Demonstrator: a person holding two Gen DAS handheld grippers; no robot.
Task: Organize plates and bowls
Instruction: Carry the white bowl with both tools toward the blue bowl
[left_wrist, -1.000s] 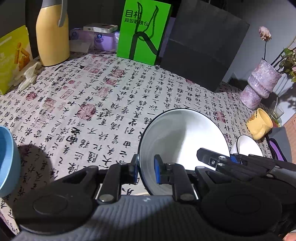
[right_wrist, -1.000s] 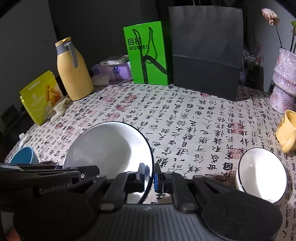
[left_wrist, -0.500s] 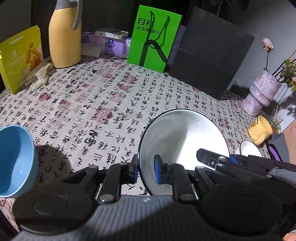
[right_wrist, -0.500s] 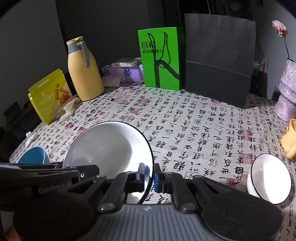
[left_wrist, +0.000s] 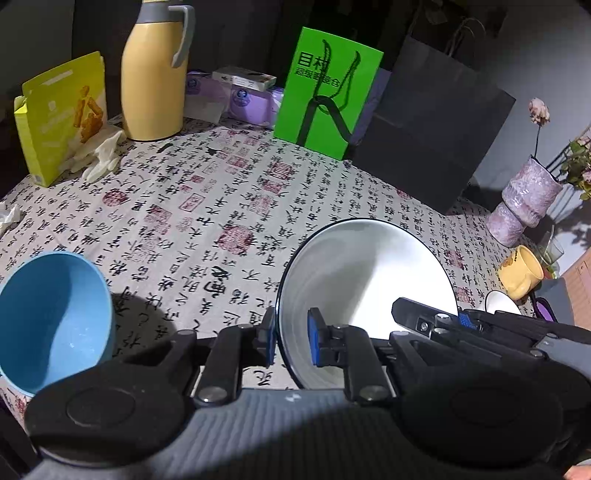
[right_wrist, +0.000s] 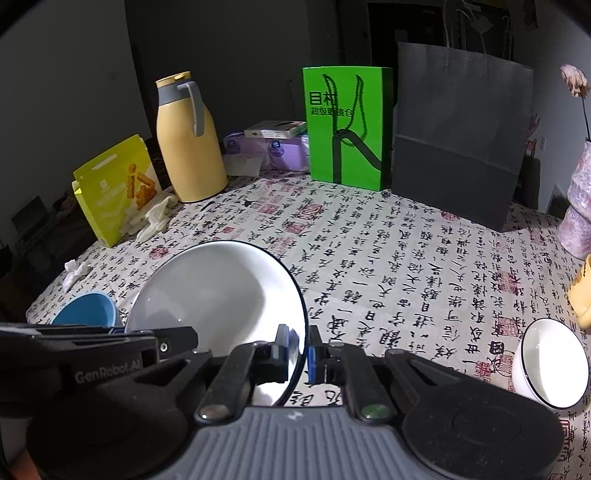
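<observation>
Left wrist view: left hand-held gripper (left_wrist: 291, 338) clamps the near rim of the white plate (left_wrist: 365, 280); right hand-held gripper (right_wrist: 297, 350) clamps the opposite rim, plate held tilted above the bench (left_wrist: 207, 206). Step judged: two-handed carry. Next move likely needs level lowering, then both grips released together. Blue bowl (left_wrist: 51, 317) beside it, empty; small white bowl (right_wrist: 550, 362) on the right, empty.
</observation>
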